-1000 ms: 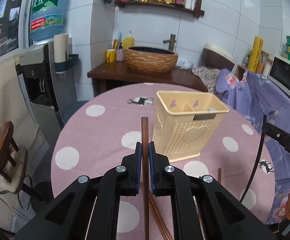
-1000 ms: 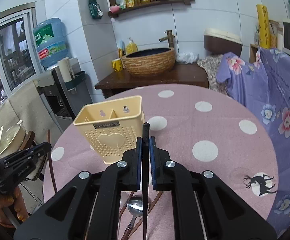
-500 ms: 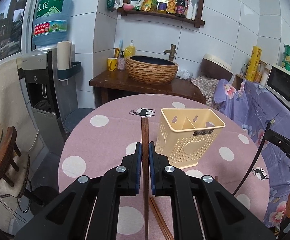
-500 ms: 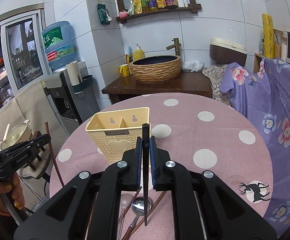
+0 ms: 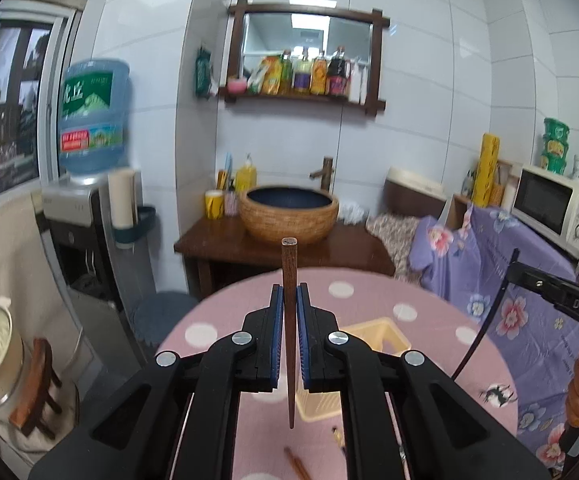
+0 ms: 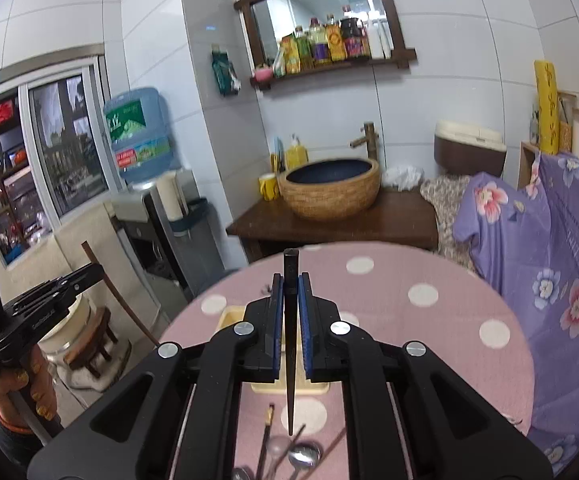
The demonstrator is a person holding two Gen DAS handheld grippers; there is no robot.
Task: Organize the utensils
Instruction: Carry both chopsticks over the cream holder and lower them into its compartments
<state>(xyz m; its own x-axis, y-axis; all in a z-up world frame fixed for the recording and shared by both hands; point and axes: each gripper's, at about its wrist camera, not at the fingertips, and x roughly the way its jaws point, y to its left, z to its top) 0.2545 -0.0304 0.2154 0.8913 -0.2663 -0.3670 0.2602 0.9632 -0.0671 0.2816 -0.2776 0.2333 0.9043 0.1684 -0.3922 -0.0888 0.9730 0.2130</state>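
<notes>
My left gripper is shut on a brown wooden chopstick that stands upright between the pads. It hangs above the cream utensil basket, which is mostly hidden behind the fingers. My right gripper is shut on a black chopstick, also upright, above the same basket. Two spoons and loose chopsticks lie on the pink polka-dot table below the right gripper. Another brown chopstick lies on the table in the left wrist view.
The right gripper shows at the right edge of the left wrist view, the left gripper at the left of the right wrist view. A wooden counter with a woven basin stands behind the table. A purple floral cloth covers furniture to the right.
Both grippers have risen and tilted up with their chopsticks. The basket has dropped low in both views and is now largely hidden behind the fingers.
</notes>
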